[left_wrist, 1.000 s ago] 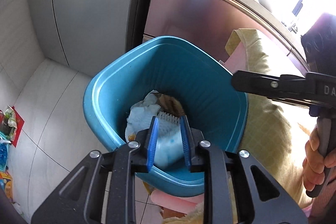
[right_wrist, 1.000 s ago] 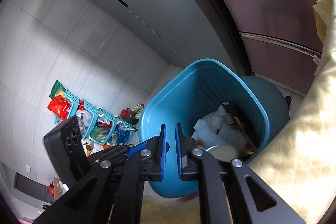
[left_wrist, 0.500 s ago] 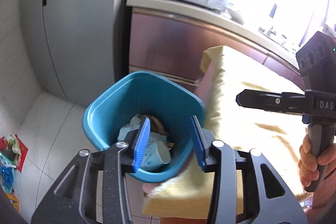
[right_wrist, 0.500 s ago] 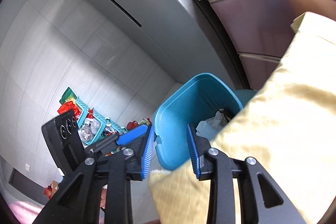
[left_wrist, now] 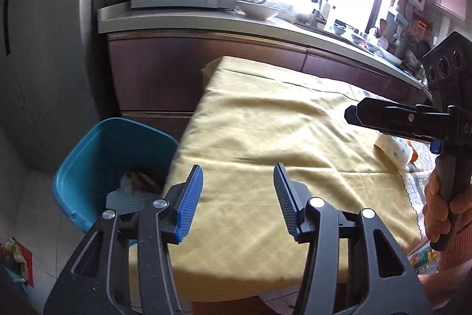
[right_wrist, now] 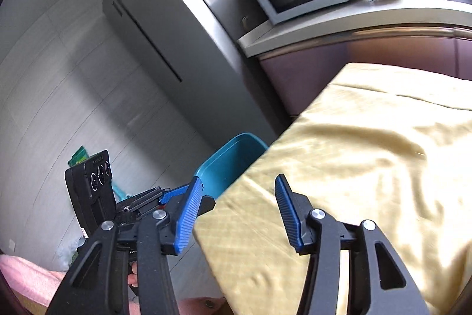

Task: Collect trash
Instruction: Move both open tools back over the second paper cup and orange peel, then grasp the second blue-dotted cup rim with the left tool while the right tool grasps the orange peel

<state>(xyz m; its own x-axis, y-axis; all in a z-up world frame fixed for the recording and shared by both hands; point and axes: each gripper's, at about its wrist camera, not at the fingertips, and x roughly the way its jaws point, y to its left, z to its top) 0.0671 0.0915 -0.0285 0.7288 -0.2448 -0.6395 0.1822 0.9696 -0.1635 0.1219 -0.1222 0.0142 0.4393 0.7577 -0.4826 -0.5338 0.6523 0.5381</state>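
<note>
Both the left gripper (left_wrist: 238,191) and the right gripper (right_wrist: 239,204) hang over the yellow-clothed tabletop (left_wrist: 265,138) with jaws opening and nothing between them, while the blue trash bin (left_wrist: 97,167) (crumpled waste inside) stands below-left of them.

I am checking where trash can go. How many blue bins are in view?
1. The blue bin stands on the floor beside the table's yellow cloth, near its corner. Others may be hidden behind the table.
</note>
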